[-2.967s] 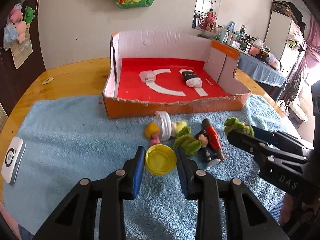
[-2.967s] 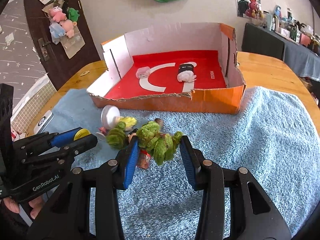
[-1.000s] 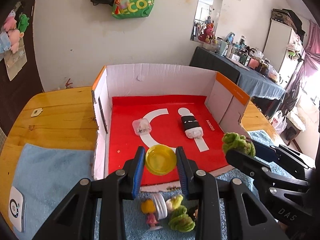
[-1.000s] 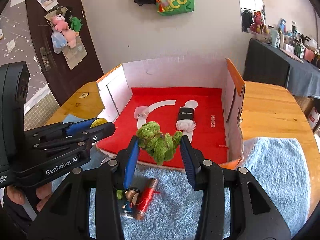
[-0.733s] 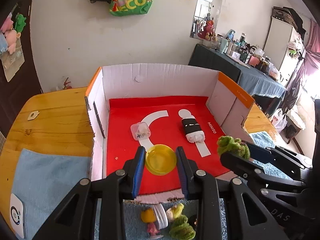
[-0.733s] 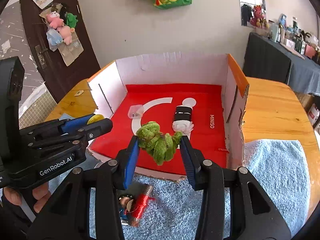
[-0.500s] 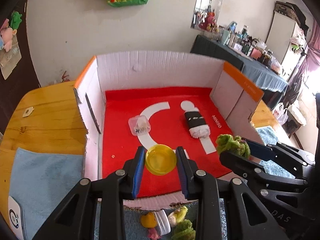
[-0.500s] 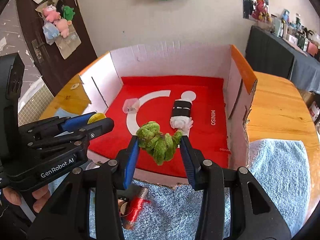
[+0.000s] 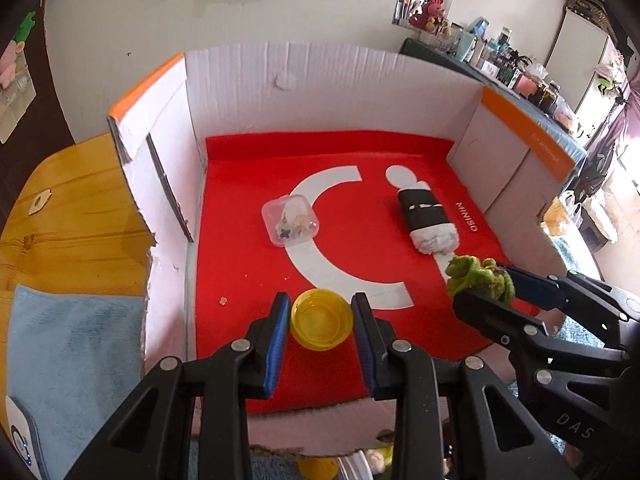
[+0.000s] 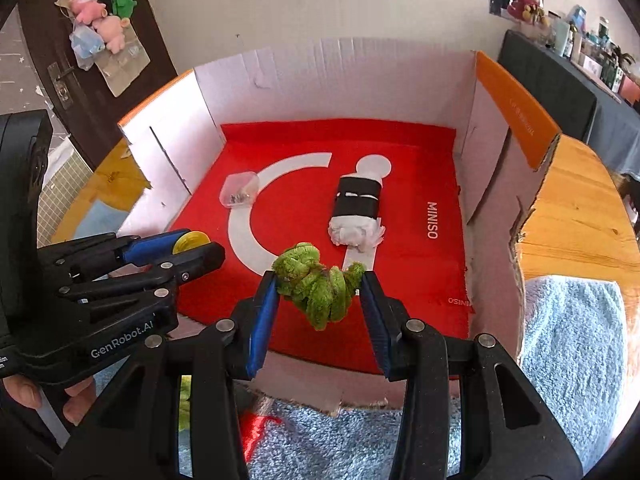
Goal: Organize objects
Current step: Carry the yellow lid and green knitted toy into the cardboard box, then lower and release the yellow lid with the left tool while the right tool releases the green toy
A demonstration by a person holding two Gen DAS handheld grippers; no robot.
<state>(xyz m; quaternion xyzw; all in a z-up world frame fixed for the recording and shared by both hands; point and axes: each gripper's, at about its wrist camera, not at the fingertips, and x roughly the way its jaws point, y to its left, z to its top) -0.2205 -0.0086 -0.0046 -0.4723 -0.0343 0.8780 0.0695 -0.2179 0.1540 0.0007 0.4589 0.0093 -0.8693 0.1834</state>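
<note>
Red box floor (image 10: 408,184) — white "MINISO" lettering (image 10: 432,220)

The near wall of the cardboard box (image 9: 320,426) was largely hidden behind the left tool (image 9: 322,322). The toys on the towel (image 10: 568,360) below it were cut off by the picture's lower edge and could not be identified. The contents of the small clear case (image 9: 291,220) were too small to be told. Whether the yellow cup (image 9: 321,319) was touching the box floor could not be judged.
</note>
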